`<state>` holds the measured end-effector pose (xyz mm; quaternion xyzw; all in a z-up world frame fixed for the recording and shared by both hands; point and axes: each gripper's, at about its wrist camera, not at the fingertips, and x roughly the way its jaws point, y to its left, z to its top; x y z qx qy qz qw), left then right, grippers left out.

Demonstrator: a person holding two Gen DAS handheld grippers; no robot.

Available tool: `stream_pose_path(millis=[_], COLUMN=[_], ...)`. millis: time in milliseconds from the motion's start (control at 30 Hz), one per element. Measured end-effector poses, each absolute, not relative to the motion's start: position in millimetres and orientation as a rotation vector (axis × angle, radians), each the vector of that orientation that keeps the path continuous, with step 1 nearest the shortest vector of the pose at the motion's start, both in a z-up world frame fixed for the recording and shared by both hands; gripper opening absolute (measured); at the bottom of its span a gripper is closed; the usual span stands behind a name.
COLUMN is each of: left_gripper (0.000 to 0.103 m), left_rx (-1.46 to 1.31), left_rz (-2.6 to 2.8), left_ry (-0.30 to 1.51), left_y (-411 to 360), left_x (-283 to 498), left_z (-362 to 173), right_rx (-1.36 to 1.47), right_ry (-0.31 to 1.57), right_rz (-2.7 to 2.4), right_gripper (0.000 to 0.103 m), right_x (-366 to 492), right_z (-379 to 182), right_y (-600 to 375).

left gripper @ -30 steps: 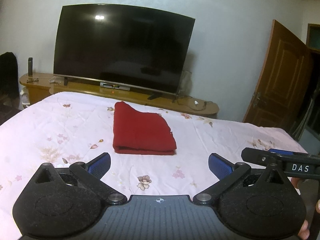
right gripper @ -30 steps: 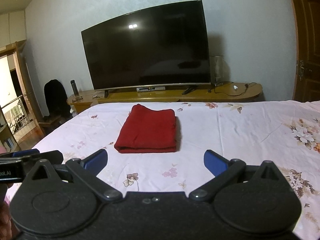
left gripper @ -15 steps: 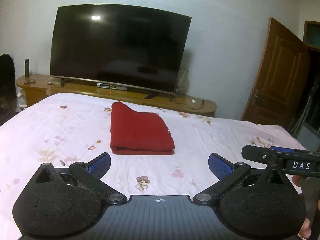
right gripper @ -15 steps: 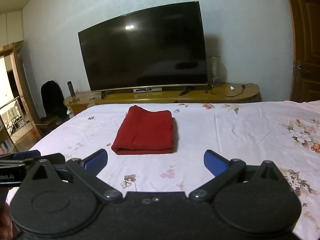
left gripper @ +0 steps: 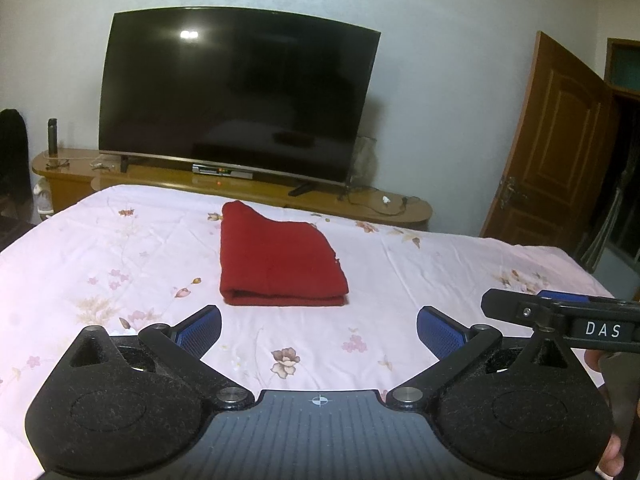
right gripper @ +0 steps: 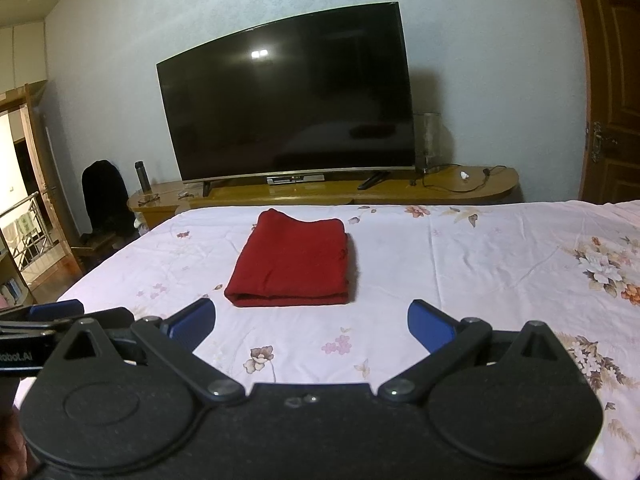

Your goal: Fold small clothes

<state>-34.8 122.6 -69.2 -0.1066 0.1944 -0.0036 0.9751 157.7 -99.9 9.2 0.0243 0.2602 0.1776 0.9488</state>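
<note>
Red knit cloth, your small garment (left gripper: 276, 258), lies folded into a thick, soft-edged rectangle on the pale pink flower-printed bed sheet (left gripper: 120, 248), layers stacked at the near edge. You look finished with this piece (no other clothes show). Your left hand-held gripper (left gripper: 319, 330) and right hand-held gripper (right gripper: 311, 322) hang well short of it, blue ribbed pads spread wide, holding nothing.

The folded red cloth garment (left gripper: 276, 262) lies on the floral pink bedsheet (left gripper: 420, 272). Behind the bed stands the long wooden TV bench (right gripper: 472, 186), bearing the large black flat-screen television (right gripper: 288, 100). Wooden door (left gripper: 556, 148) stands right.
</note>
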Motion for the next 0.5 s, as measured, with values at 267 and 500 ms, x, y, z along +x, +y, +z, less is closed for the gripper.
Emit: stream_pose_path(millis=[267,500], left_gripper=[0.103,0.103], left_rx=[-0.208,-0.206], left_rz=[-0.009,-0.011], left_ry=[0.390,0.393], left_y=[122.0,123.6], left_x=[-33.3,-31.3], left_z=[-69.5,-71.2], right_rx=[0.049,0.050], right_ry=[0.529,0.522], right_rz=[0.361,0.360], right_gripper=[0.102,0.102], right_x=[158.7,157.5], right_z=[10.8,9.8], right_y=[-100.9,-103.4])
